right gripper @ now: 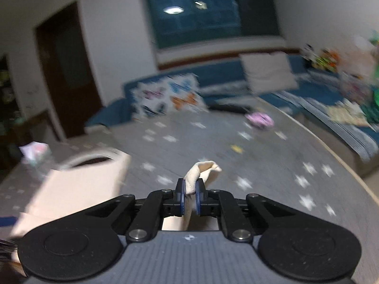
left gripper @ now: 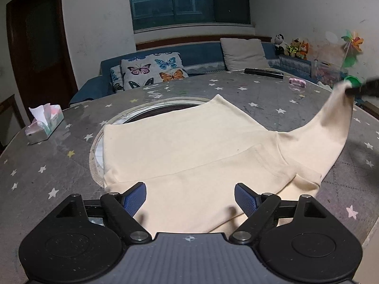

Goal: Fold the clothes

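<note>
Now, left hand-held gripper (left gripper: 190, 197) spread, right hand-held gripper (right gripper: 190, 195) pinching soft cream garment (left gripper: 180, 146)

- A cream long-sleeved top (left gripper: 189, 146) lies spread flat across the middle of the round, star-patterned table.
- One side already lies folded over the body, forming a straight edge.
- Its right sleeve (left gripper: 331, 118) rises off the surface, cuff (right gripper: 203, 170) bunched and held aloft.
</note>
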Demonstrator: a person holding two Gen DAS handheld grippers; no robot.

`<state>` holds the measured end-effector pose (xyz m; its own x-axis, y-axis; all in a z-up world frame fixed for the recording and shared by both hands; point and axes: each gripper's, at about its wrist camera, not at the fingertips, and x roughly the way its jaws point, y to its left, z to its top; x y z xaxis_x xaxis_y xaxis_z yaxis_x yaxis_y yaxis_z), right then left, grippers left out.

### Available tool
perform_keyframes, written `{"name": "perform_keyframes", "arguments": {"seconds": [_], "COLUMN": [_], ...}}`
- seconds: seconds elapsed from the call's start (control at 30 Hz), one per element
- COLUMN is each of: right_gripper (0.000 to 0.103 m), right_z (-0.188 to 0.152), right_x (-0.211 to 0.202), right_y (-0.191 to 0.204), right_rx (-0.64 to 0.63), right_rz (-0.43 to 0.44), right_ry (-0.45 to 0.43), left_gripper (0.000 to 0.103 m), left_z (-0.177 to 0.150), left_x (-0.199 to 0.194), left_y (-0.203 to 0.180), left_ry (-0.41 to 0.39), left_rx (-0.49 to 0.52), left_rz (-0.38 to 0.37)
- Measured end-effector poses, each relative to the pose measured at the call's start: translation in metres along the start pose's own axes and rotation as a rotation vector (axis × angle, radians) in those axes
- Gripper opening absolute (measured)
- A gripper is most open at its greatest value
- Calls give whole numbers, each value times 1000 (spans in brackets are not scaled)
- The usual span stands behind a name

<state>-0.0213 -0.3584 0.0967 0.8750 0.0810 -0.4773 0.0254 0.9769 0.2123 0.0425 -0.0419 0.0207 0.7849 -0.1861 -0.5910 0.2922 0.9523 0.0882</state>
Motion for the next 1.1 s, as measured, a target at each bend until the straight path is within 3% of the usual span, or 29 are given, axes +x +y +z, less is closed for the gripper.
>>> {"name": "perform_keyframes", "arguments": {"seconds": [0.27, 0.57, 0.73, 0.8, 0.93, 1.1], "right_gripper": [8, 8, 9, 15, 18, 18], "right_z": [37, 23, -4, -13, -19, -24], "right_x": [-10, 7, 16, 22, 23, 29], "right_y": [95, 212, 258, 267, 265, 231], "right_rx": [-123, -318, -411, -415, -432, -468], "right_rz": [290, 505, 551, 573, 576, 483], "right_ry": [-28, 60, 134, 175, 206, 256], "left_gripper": [88, 91, 91, 91, 91, 91], "left_z": [-14, -32, -42, -44, -47, -44], "left_x": [-16, -33, -37, -37, -39, -40], "left_y": [28, 54, 66, 69, 74, 78], "left_ry": [-29, -59, -58, -54, -52, -63], "left_rx": [-68, -137, -170, -174, -182, -188], "left_rz": [35, 56, 63, 67, 83, 109]}}
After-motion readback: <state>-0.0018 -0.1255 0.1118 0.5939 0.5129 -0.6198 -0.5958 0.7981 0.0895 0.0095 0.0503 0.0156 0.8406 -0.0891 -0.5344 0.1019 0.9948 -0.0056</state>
